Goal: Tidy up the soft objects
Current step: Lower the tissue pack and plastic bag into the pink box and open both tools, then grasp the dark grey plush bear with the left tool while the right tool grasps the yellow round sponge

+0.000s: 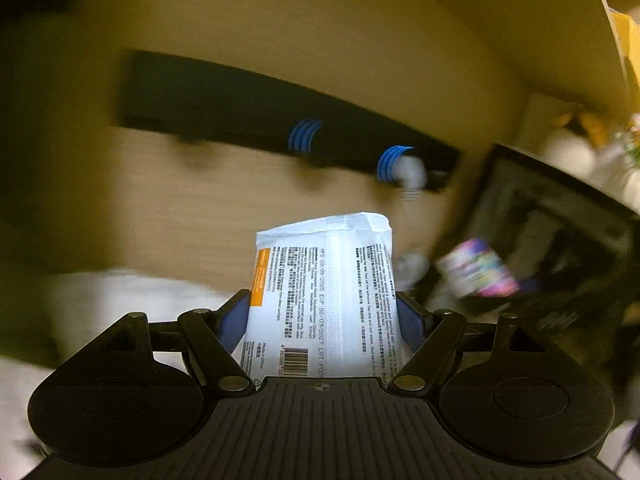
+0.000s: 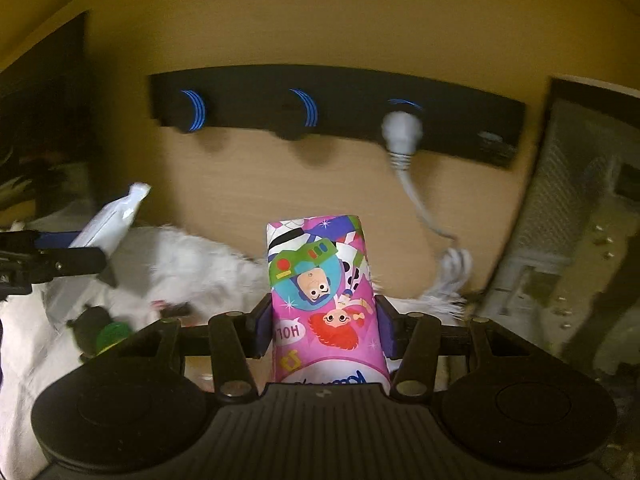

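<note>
Two hand-held grippers each carry a soft pack above a wooden desk. The left gripper [image 1: 322, 312] is clamped on a white wet-wipes pack [image 1: 324, 292], its printed back and barcode facing the camera, blue pads [image 1: 234, 320] pressing its sides. The right gripper [image 2: 322, 328] is closed around a pink cartoon-print tissue pack [image 2: 324, 300], held upright between its fingers. Both packs are lifted clear of the surface, near each other; from the right wrist view the wipes pack sticks out of the left gripper at the far left. Below them lies a white fluffy plush toy [image 2: 200, 264] on white cloth [image 2: 24, 328], with a small green-and-black item [image 2: 100, 332] just beside it. A black power strip [image 2: 336, 100] with a white plug [image 2: 400, 132] runs along the back wall, and a dark computer case [image 2: 580, 220] stands to the right. The job appears midway: two packs are picked up but not yet placed, the plush is still lying loose, and no destination bin is identifiable in either view.
</note>
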Demonstrator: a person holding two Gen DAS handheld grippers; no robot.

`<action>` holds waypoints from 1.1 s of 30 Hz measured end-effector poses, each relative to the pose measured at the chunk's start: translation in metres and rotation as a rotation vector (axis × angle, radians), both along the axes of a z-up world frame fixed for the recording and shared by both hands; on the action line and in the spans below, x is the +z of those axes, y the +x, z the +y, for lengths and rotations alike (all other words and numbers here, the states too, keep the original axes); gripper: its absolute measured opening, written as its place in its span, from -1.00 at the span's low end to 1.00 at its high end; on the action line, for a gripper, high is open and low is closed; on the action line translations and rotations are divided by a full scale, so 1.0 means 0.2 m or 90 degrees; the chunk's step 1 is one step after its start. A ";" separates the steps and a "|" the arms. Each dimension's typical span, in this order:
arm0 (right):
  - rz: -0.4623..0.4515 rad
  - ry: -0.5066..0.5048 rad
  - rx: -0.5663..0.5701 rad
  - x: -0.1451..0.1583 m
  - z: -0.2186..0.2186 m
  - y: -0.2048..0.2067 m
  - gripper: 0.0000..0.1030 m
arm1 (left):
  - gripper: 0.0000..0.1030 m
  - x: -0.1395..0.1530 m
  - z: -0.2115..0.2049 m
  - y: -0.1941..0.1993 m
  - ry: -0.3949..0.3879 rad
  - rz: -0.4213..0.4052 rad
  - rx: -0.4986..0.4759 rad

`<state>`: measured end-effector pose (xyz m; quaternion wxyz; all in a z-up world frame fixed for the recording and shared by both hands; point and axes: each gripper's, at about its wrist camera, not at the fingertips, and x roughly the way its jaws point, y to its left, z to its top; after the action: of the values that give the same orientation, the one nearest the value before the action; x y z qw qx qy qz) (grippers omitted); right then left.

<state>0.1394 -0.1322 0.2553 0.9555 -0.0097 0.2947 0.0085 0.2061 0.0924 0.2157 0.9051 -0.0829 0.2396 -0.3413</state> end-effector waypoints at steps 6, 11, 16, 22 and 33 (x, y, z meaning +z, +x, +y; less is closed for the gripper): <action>0.046 0.021 -0.031 -0.25 -0.20 0.09 0.35 | 0.58 -0.32 -0.56 0.27 0.007 0.190 -0.063; 0.035 0.033 -0.070 -0.53 -0.22 -0.19 0.43 | 0.53 -0.52 -0.60 0.18 0.008 0.162 0.005; 0.057 0.044 -0.069 -0.78 -0.17 -0.40 0.43 | 0.53 -0.49 -0.52 0.14 -0.004 0.158 -0.001; 0.087 0.082 -0.057 -0.87 -0.14 -0.42 0.43 | 0.53 -0.34 -0.23 -0.01 -0.043 0.096 0.074; 0.082 0.024 -0.030 -0.95 0.04 -0.48 0.49 | 0.53 -0.60 0.73 -0.34 0.078 0.148 0.385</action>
<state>0.0425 -0.1245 0.0646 0.9345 0.0158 0.3554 -0.0075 0.1374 0.2379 0.0960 0.9355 -0.1342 0.3255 -0.0301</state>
